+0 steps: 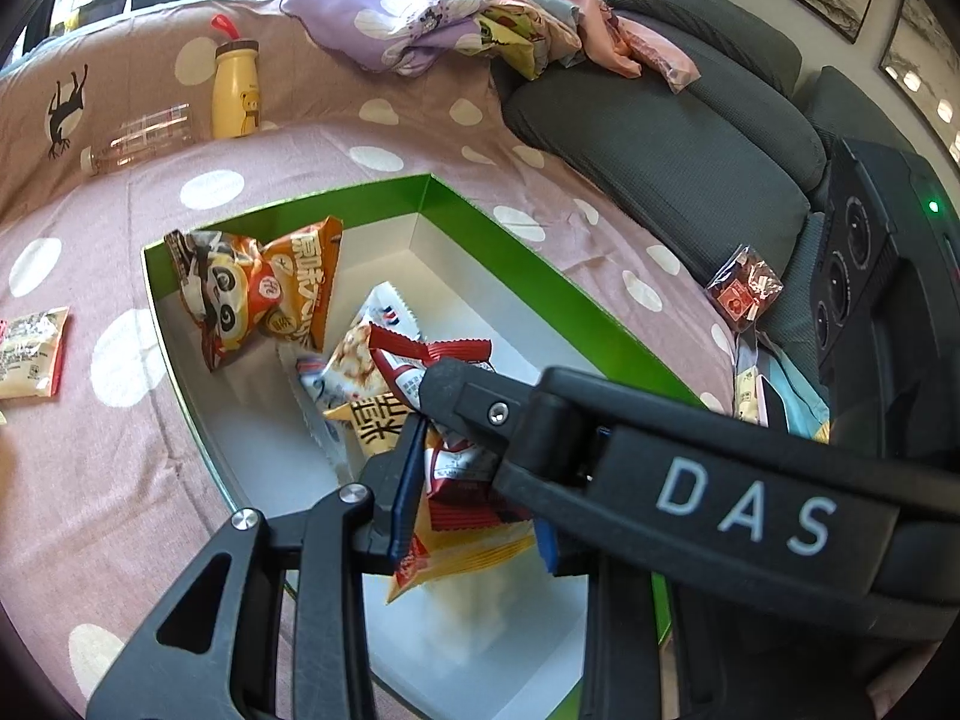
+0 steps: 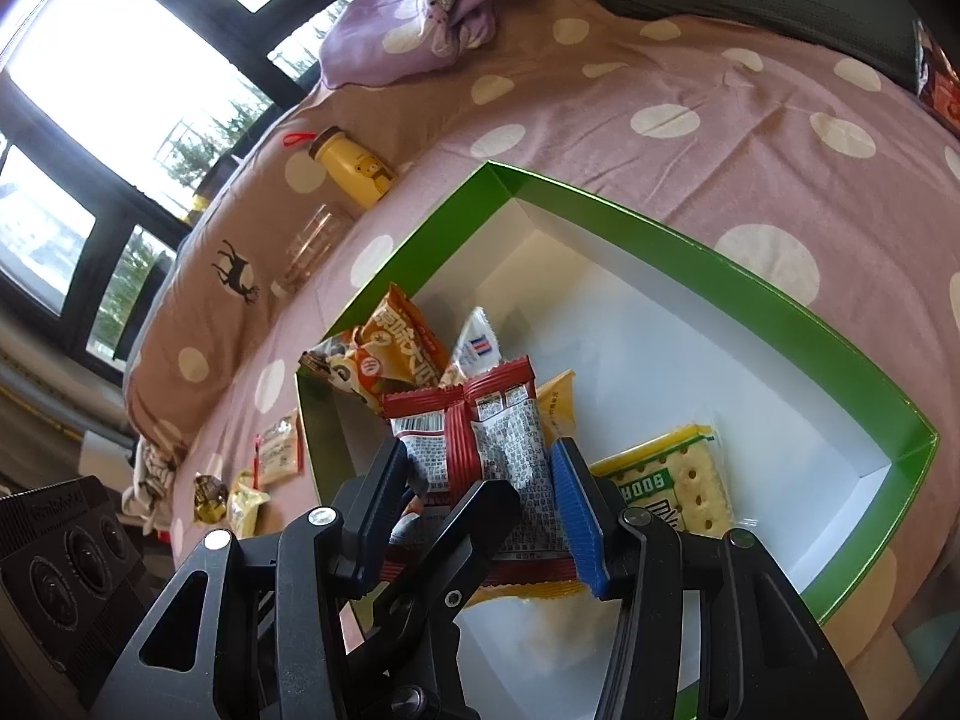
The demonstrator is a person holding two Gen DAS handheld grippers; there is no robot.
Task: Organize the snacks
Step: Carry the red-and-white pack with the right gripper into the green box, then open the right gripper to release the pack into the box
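A red-and-white snack packet [image 2: 480, 438] hangs over the open green box [image 2: 720, 276] with a white inside. My right gripper [image 2: 480, 456] is shut on its two sides. My left gripper [image 1: 474, 480] is shut on the lower part of the same packet [image 1: 456, 468], and a yellow wrapper [image 1: 456, 558] sits between its pads too. One right finger [image 1: 456, 390] crosses the left wrist view and hides part of the packet. In the box [image 1: 336, 198] lie an orange panda bag [image 1: 258, 294], a white packet [image 1: 360, 354] and a soda cracker pack [image 2: 672, 480].
The box rests on a pink dotted bedspread [image 1: 120, 480]. Behind it stand a yellow bottle [image 1: 236, 90] and a clear bottle [image 1: 138, 141] lying down. A cream packet [image 1: 30, 354] lies loose at the left, a red packet [image 1: 744, 291] on the grey sofa cushions [image 1: 660, 138]. Bunched cloth [image 1: 450, 18] sits at the back.
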